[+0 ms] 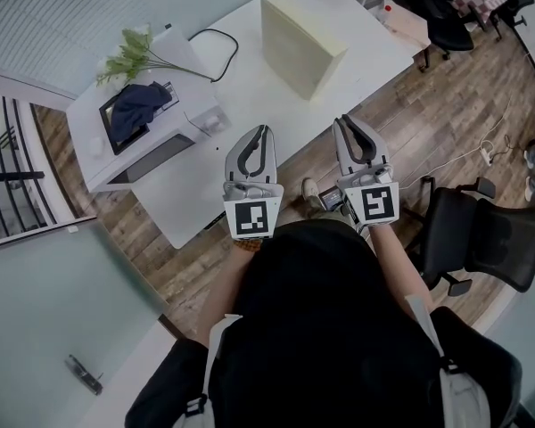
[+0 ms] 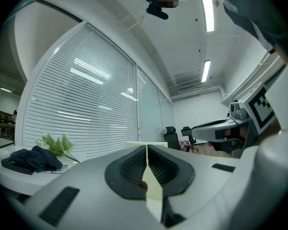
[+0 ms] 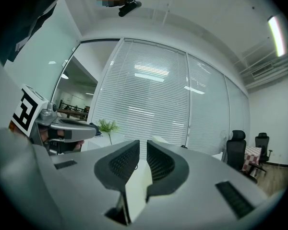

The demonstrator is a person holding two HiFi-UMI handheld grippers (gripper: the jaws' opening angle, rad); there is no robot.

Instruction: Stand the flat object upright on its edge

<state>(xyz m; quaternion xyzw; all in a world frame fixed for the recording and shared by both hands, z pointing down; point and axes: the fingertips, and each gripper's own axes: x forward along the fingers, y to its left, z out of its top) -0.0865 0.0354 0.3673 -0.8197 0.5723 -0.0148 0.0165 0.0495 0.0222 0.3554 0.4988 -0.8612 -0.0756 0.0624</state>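
Note:
The flat object, a cream slab (image 1: pixel 299 38), stands upright on its edge at the far side of the white table (image 1: pixel 241 96). Both grippers hover level over the table's near edge, well short of the slab and apart from it. My left gripper (image 1: pixel 263 132) has its jaws pressed together with nothing between them, as the left gripper view (image 2: pixel 147 150) also shows. My right gripper (image 1: pixel 348 121) keeps a narrow empty gap between its jaws (image 3: pixel 142 147). The slab's pale top peeks over the jaws in both gripper views (image 2: pixel 134 144) (image 3: pixel 159 140).
A white appliance (image 1: pixel 152 145) at the table's left end carries a dark cloth (image 1: pixel 138 105) and a green plant sprig (image 1: pixel 129 56). A black cable (image 1: pixel 218 47) loops behind it. Office chairs (image 1: pixel 486 239) stand on the wooden floor to the right.

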